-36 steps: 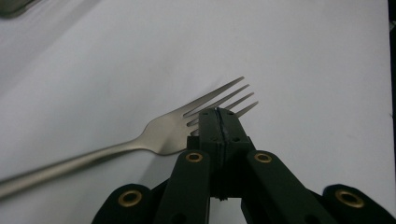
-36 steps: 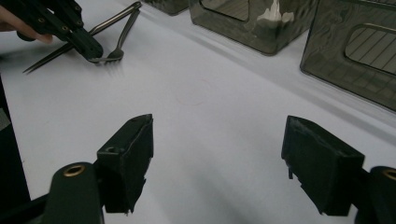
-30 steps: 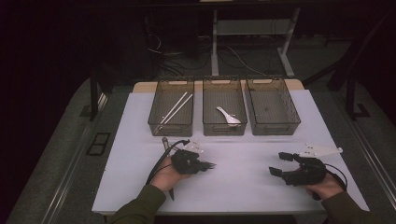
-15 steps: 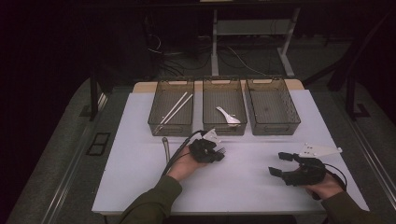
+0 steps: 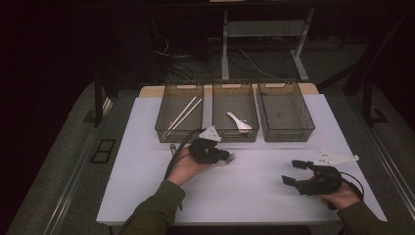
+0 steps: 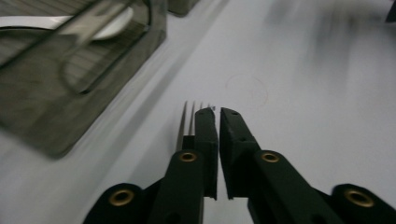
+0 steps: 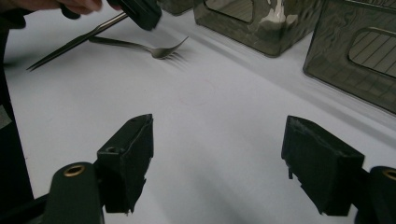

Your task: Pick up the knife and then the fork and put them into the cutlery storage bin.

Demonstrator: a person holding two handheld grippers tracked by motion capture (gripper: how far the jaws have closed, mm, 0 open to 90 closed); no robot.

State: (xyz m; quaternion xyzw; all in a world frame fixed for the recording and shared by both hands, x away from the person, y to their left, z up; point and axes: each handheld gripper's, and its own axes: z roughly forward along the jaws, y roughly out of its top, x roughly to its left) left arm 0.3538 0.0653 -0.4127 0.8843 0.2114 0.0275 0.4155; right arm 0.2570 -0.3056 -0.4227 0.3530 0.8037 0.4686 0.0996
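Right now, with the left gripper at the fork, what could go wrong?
1. The left gripper's jaws have just been opening a little. The fork shows beside one jaw, not in the narrow gap, so it may slip or stay behind.
2. The middle bin already holds a white spoon; dropping the fork there might mix the cutlery.

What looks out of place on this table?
A fork is out on the white table in front of the middle tray, while chopsticks and a spoon lie inside trays. The right tray is empty.
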